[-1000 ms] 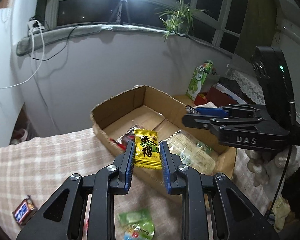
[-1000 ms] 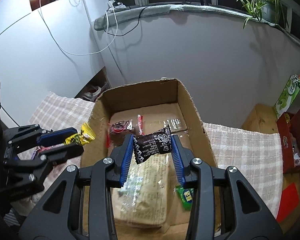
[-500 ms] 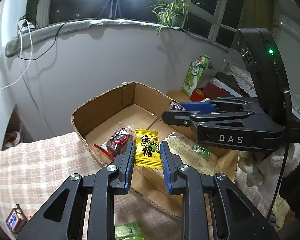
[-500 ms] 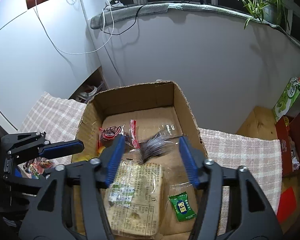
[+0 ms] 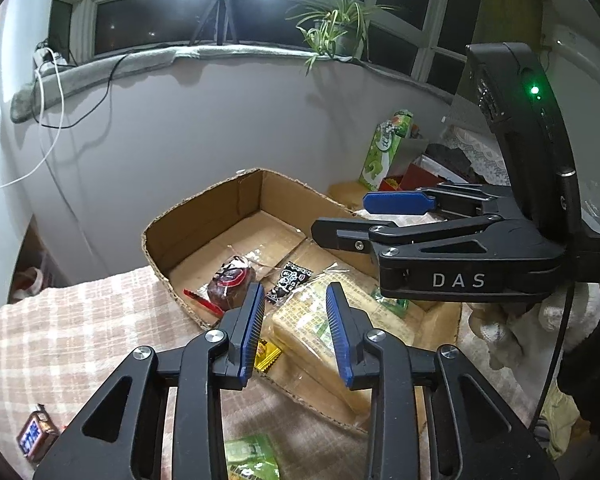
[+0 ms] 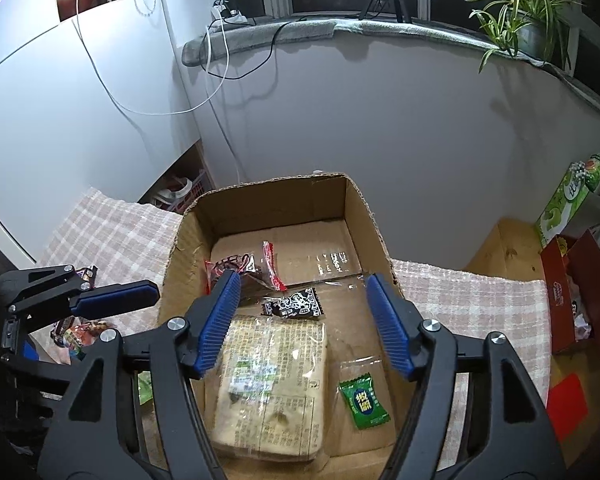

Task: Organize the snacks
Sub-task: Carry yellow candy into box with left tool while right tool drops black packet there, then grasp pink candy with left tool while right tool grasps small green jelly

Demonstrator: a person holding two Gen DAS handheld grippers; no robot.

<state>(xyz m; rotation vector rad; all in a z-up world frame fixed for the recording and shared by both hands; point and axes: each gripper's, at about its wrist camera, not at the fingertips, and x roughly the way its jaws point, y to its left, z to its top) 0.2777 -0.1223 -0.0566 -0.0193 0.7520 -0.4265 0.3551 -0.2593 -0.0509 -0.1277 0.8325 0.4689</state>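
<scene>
An open cardboard box (image 5: 204, 204) (image 6: 276, 188) stands on a checked cloth. In it lie a wrapped bread pack (image 5: 316, 320) (image 6: 272, 384), a black snack packet (image 5: 290, 282) (image 6: 294, 306), a dark snack with red trim (image 5: 230, 286) (image 6: 240, 268) and a small green candy (image 6: 364, 400). A yellow candy (image 5: 266, 354) lies just inside the box's near wall, below my left gripper (image 5: 296, 332) (image 6: 120, 294). Its jaws are opening with nothing between them. My right gripper (image 6: 304, 320) (image 5: 352, 220) hangs over the black packet, jaws opening and empty.
On the cloth (image 5: 60, 328) outside the box lie a chocolate bar (image 5: 36, 436), a green packet (image 5: 252, 456) and more wrapped snacks (image 6: 76, 332). A green carton (image 6: 572, 200) and a red box (image 6: 576, 292) stand to the right. A gloved hand (image 5: 560, 312) holds the right gripper.
The right gripper let go of the black packet, which dropped into the box. The left gripper then released the yellow candy, which fell just inside the near wall. Both jaws widened.
</scene>
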